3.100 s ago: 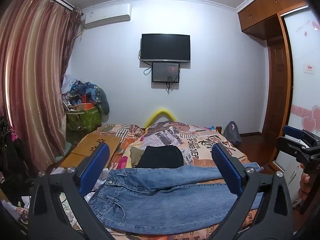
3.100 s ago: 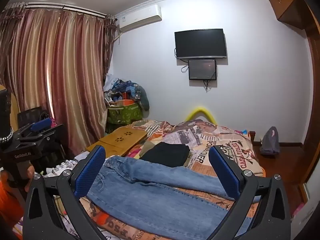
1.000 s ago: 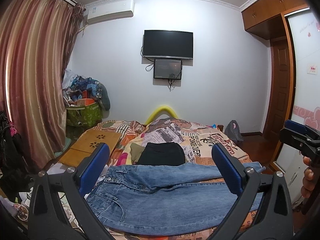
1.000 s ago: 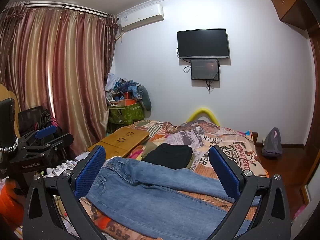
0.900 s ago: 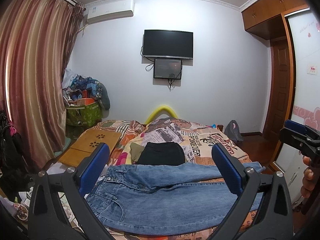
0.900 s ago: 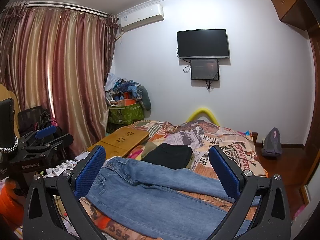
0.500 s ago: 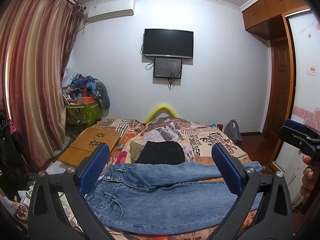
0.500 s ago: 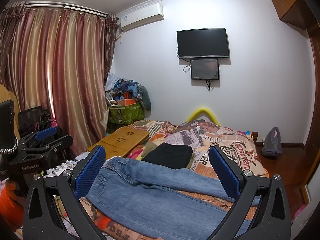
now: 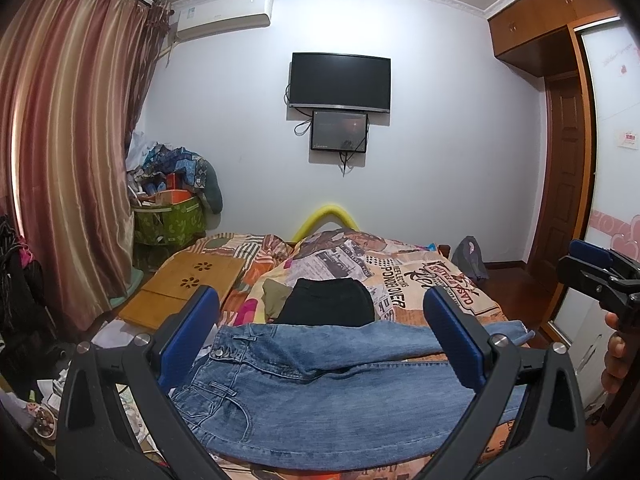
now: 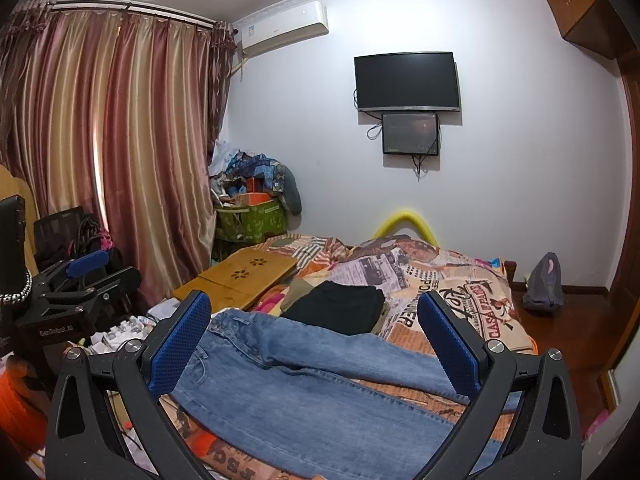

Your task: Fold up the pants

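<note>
Blue jeans (image 9: 320,392) lie spread flat across the near end of the bed, waistband to the left, legs running right; they also show in the right wrist view (image 10: 304,392). My left gripper (image 9: 320,344) is open and empty, held above the jeans. My right gripper (image 10: 316,344) is open and empty, also above the jeans. The right gripper also shows at the right edge of the left wrist view (image 9: 596,276), and the left gripper at the left edge of the right wrist view (image 10: 76,280).
A folded black garment (image 9: 328,304) lies on the patterned bedspread (image 9: 416,272) beyond the jeans. A wooden lap desk (image 9: 188,284) sits at the bed's left. A green bin of clutter (image 9: 168,220) and curtains (image 9: 60,160) stand left. A wardrobe (image 9: 600,180) is right.
Both views have shifted only slightly. The jeans lie as before and both grippers stay open.
</note>
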